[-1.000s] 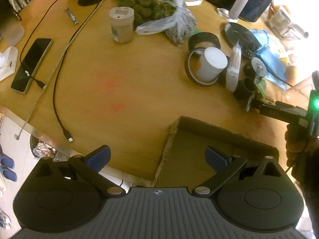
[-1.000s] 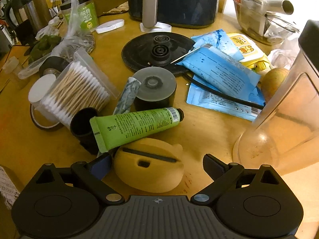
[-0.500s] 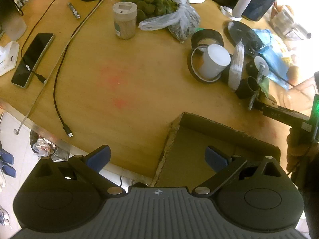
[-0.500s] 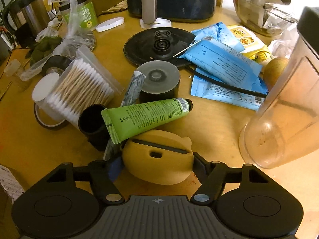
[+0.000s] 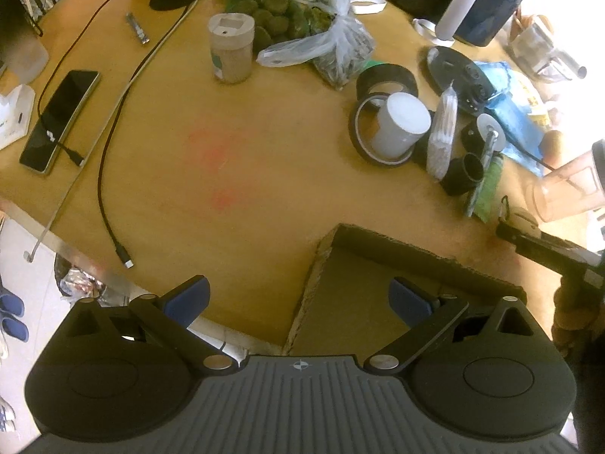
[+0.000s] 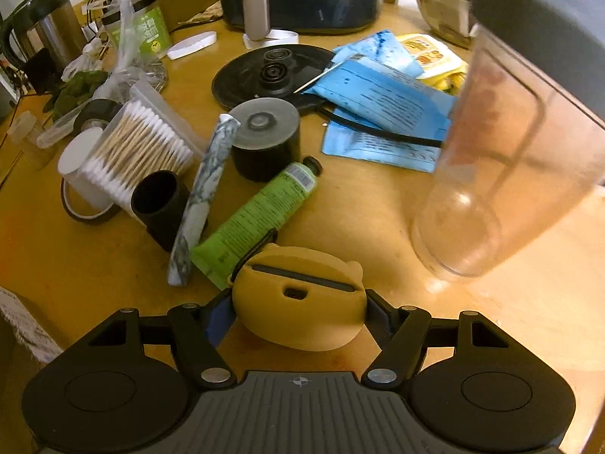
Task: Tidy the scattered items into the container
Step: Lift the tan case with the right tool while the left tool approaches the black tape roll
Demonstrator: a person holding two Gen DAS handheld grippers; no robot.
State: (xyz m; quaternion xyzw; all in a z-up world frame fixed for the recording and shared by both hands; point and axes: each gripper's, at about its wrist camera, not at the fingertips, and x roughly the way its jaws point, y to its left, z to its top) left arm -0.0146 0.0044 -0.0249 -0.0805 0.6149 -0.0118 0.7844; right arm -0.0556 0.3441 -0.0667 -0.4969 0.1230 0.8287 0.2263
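Observation:
My right gripper (image 6: 298, 317) is shut on a yellow bear-shaped case (image 6: 298, 299) just above the wooden table. Beyond it lie a green tube (image 6: 261, 219), a marbled stick (image 6: 204, 200), a black cup (image 6: 159, 204), a box of cotton swabs (image 6: 140, 151) and a black round tin (image 6: 264, 140). My left gripper (image 5: 298, 299) is open and empty above the near left corner of the cardboard box (image 5: 378, 287). The right gripper shows at the right edge of the left wrist view (image 5: 548, 249).
A clear tumbler (image 6: 503, 159) stands close on the right. Blue packets (image 6: 382, 113) and a black disc (image 6: 276, 72) lie behind. A phone (image 5: 60, 121), a cable (image 5: 109, 174), a jar (image 5: 230, 53), tape rolls (image 5: 385, 79) and a bag of greens (image 5: 302, 34) lie on the table.
My right gripper closed on the yellow case and shifted it; the green tube slid off it and swung round. The left gripper drew back slightly and stays open.

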